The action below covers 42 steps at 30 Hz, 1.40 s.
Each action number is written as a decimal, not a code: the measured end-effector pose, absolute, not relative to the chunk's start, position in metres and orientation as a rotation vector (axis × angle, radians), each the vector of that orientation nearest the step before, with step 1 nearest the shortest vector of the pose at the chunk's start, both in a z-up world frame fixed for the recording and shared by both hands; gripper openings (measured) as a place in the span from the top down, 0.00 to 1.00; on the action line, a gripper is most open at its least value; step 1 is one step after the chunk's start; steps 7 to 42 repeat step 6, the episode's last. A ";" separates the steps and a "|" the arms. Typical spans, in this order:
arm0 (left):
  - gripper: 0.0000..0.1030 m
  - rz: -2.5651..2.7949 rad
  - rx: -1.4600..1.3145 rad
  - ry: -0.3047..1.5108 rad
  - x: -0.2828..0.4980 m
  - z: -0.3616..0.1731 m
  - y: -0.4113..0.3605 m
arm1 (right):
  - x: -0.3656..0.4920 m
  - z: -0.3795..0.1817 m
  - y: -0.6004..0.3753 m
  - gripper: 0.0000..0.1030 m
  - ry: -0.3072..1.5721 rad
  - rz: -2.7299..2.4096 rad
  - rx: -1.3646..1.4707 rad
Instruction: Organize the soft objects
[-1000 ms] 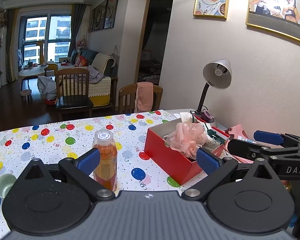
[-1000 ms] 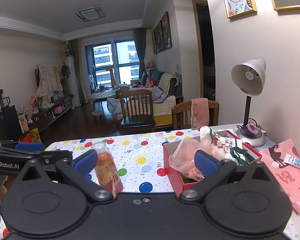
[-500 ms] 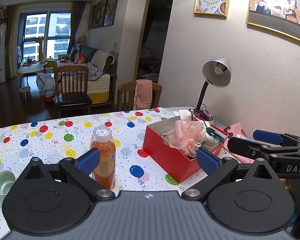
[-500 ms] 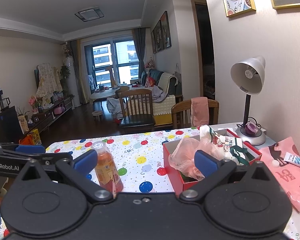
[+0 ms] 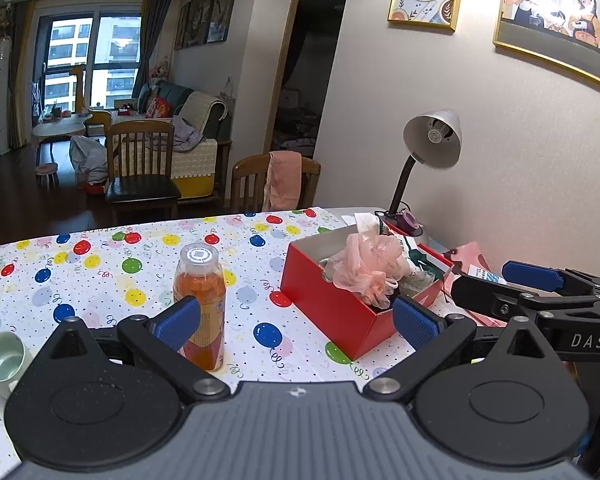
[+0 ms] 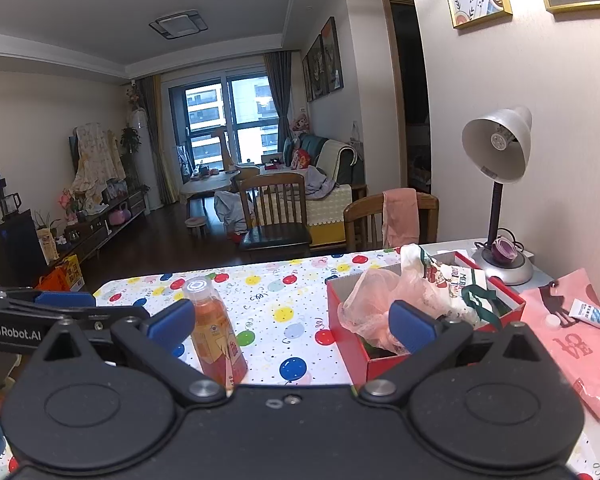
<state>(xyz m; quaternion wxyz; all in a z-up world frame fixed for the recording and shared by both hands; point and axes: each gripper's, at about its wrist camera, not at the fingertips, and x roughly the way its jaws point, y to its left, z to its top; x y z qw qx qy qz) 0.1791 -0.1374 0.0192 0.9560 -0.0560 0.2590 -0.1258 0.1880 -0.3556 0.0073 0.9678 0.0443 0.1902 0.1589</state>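
Note:
A red box (image 5: 332, 308) stands on the balloon-print tablecloth, right of centre; it also shows in the right wrist view (image 6: 350, 344). It holds a pink mesh bath pouf (image 5: 370, 268) (image 6: 370, 308), a printed cloth (image 6: 444, 276) and a green-strapped item. My left gripper (image 5: 296, 322) is open and empty, held above the table short of the box. My right gripper (image 6: 292, 322) is open and empty, also short of the box. The right gripper's fingers (image 5: 532, 276) show at the right of the left wrist view.
An orange drink bottle (image 5: 201, 304) (image 6: 216, 328) stands left of the box. A pale green cup (image 5: 0, 356) sits at the left. A desk lamp (image 6: 496, 168), a pink bag (image 6: 580, 344) with a tube (image 6: 592, 314) lie by the wall. Chairs stand behind the table.
Both grippers have drifted slightly back and up from the table; the bottle and box sit a little lower in view. Nothing was grasped or moved.

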 end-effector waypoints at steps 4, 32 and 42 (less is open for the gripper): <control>0.00 -0.245 -0.114 0.527 0.179 0.019 -0.138 | 0.188 0.007 -0.356 0.00 0.385 0.322 0.090; 0.00 -0.245 -0.118 0.529 0.179 0.019 -0.138 | 0.189 0.007 -0.356 0.00 0.385 0.320 0.088; 0.00 -0.245 -0.118 0.529 0.179 0.019 -0.138 | 0.189 0.007 -0.356 0.00 0.385 0.320 0.088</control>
